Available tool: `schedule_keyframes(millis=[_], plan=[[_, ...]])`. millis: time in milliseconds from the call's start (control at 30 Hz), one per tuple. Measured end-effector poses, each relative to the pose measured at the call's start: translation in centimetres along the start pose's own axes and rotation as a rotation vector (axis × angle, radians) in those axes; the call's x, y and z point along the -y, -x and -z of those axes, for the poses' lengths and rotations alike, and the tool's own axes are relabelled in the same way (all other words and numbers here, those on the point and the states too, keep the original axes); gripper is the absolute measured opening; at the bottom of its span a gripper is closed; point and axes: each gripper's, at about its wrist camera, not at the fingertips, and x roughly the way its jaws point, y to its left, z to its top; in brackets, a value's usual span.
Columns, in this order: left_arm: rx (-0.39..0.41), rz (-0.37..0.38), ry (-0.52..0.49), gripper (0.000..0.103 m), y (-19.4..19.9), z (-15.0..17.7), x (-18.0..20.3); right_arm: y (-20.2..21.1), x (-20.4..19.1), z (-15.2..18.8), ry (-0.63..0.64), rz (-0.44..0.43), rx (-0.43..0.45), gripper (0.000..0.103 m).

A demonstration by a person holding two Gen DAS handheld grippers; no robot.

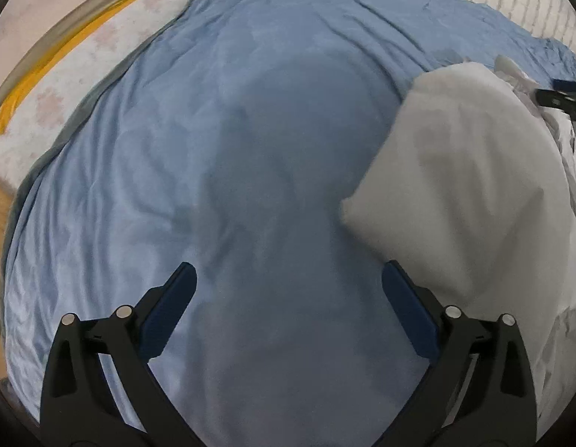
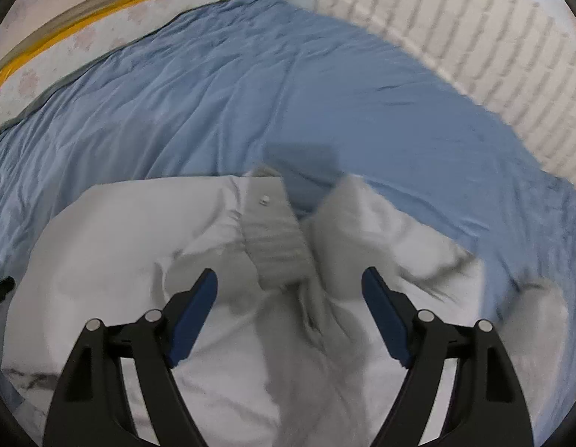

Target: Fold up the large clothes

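Blue sheet (image 1: 220, 156): soft woven cloth w/ faint sheen, finely creased. White garment (image 2: 131, 246): matt cloth, smooth across its flat panel, rumpled elsewhere; ribbed knit band (image 2: 276, 246) at centre, one small shiny snap above it. Left gripper (image 1: 288, 294) & right gripper (image 2: 289, 300): matt black plastic arms, bright metal pivot pins, dark-blue matt pads (image 1: 172, 309). White wall (image 2: 474, 33): brick-textured, matt. Far-edge fabric (image 1: 53, 100): pale, matt, faint pink print, yellow stripe; blurred.

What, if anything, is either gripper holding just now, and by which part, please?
Nothing: the left gripper and right gripper are both open, above the white garment.
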Motion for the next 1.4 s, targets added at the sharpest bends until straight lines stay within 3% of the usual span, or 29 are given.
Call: schedule_keyframes(millis=[67, 133, 200, 233, 400, 500, 567, 700, 800, 933, 967, 1033, 1100, 1233, 1300, 1367, 1400], plan=[[-0.022, 0.021, -0.017, 0.068, -1.1, -0.3, 1.0, -2.1, 0.0, -0.6, 0.001, -0.045, -0.042, 0.080], [-0.058, 0.045, -0.014, 0.036, -2.5, -0.8, 1.6, -4.2, -0.1, -0.8, -0.005, -0.078, -0.092, 0.080], [-0.104, 0.049, 0.004, 0.023, -4.4, -1.3, 1.8, -5.9, -0.3, -0.6, -0.019, -0.095, -0.126, 0.075], [-0.117, 0.049, 0.009, 0.018, -5.1, -1.4, 1.9, -6.1, -0.5, -0.4, -0.019, -0.098, -0.129, 0.066], [-0.146, 0.056, 0.035, 0.011, -7.2, -1.4, 0.9, -5.9, -2.3, 0.9, 0.048, -0.026, -0.080, 0.052], [-0.129, 0.033, 0.003, 0.005, -7.5, -1.9, 3.7, -4.5, -2.6, 1.4, 0.060, 0.013, -0.045, 0.027], [-0.116, 0.021, -0.026, 0.000, -7.0, -1.9, 4.3, -3.0, -2.8, 1.8, 0.071, 0.055, -0.017, 0.020], [-0.082, 0.049, -0.052, 0.000, -5.0, -2.1, 4.9, 0.4, -2.6, 3.6, 0.061, 0.121, 0.048, 0.013], [-0.039, 0.031, -0.084, 0.000, -2.8, -2.3, 5.4, 4.4, -0.7, 5.8, -0.022, 0.171, 0.107, 0.010], [-0.016, 0.049, -0.114, 0.004, -1.1, -2.4, 6.6, 7.9, 3.1, 9.4, -0.128, 0.228, 0.103, 0.007], [-0.003, 0.040, -0.125, 0.009, -0.4, -2.1, 7.1, 8.8, 4.5, 11.0, -0.160, 0.252, 0.099, 0.007], [0.019, 0.040, -0.141, 0.049, 0.6, -2.2, 7.6, 10.1, 6.9, 14.2, -0.208, 0.323, 0.079, 0.006], [0.055, 0.035, -0.156, 0.068, 2.0, -2.0, 8.6, 11.0, 9.8, 17.7, -0.310, 0.311, 0.044, 0.006], [0.065, 0.056, -0.172, 0.070, 4.6, -1.9, 10.2, 12.5, 14.4, 25.9, -0.463, 0.424, -0.049, 0.007], [0.065, 0.064, -0.182, 0.074, 4.3, -2.6, 11.8, 12.7, 16.2, 29.1, -0.538, 0.384, -0.085, 0.009], [0.068, 0.059, -0.199, 0.080, 6.4, -1.9, 11.7, 13.4, 17.0, 31.2, -0.539, 0.402, -0.115, 0.010], [0.070, 0.057, -0.208, 0.082, 6.9, -1.6, 11.8, 14.3, 17.1, 31.5, -0.526, 0.395, -0.086, 0.018]])
